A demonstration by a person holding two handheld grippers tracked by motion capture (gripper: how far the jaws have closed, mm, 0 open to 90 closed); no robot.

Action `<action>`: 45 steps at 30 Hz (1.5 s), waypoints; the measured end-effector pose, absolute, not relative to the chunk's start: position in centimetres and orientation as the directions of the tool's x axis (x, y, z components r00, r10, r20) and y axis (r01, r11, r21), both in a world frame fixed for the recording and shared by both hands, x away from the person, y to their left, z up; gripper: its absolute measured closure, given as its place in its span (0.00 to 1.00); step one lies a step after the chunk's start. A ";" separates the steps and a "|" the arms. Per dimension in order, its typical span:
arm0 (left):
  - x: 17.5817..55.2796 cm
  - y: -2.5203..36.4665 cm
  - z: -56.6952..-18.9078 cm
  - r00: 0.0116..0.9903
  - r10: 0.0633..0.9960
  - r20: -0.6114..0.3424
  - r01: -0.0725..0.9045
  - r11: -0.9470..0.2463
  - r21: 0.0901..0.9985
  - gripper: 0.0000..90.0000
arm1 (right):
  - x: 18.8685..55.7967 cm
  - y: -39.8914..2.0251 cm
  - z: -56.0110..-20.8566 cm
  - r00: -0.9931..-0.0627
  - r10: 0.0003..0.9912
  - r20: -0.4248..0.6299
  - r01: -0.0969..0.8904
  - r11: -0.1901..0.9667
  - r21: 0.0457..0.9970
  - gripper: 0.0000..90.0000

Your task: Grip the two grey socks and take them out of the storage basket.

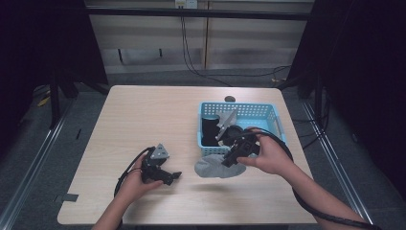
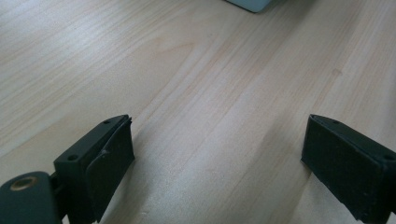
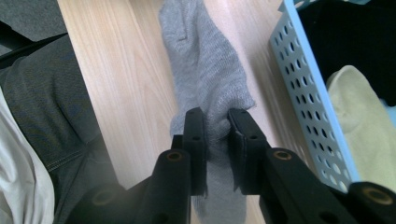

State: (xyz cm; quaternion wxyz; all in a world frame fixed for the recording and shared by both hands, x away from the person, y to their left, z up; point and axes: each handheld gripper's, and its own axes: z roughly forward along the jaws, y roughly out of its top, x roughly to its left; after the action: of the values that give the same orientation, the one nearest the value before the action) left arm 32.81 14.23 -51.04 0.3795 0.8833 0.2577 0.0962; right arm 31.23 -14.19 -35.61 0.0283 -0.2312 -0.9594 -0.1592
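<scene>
A grey sock (image 1: 210, 166) lies on the table in front of the blue basket (image 1: 276, 116), one end raised. My right gripper (image 1: 231, 160) is shut on that sock; in the right gripper view the grey sock (image 3: 205, 74) is pinched between the two jaws of the right gripper (image 3: 216, 133) and trails away over the wood. My left gripper (image 1: 173, 178) rests low over bare table at the front left. In the left gripper view the left gripper (image 2: 217, 163) has its jaws wide apart with only wood between them.
The blue basket (image 3: 308, 93) holds dark clothes (image 1: 209, 129) and a pale yellow sock (image 3: 364, 126). A small dark disc (image 1: 230, 99) lies behind the basket. The table's front edge (image 1: 191, 223) runs just below the hands. A dark trouser leg (image 3: 46, 107) is beside that edge.
</scene>
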 end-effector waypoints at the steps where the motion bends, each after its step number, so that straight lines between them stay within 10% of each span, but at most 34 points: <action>1: 32.8 14.2 -51.0 0.849 0.528 -0.025 0.382 -0.580 0.720 0.09 | 31.2 -14.1 -35.7 -0.893 0.432 0.128 0.451 0.844 0.292 0.83; 22: 32.8 14.3 -51.0 0.850 0.526 -0.024 0.381 -0.583 0.717 0.09 | 31.8 -14.6 -36.0 -0.881 0.464 0.096 0.470 0.832 0.296 0.64; 45: 32.8 14.2 -51.1 0.848 0.529 -0.030 0.385 -0.576 0.721 0.09 | 42.1 -18.9 -39.2 -0.664 0.747 0.012 0.686 0.603 0.406 0.40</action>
State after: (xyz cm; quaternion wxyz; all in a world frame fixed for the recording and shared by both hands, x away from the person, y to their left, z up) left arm 32.78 14.21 -51.06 0.3807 0.8826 0.2590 0.0948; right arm 42.08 -18.85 -39.20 -0.0796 -0.4019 -0.8918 -0.1920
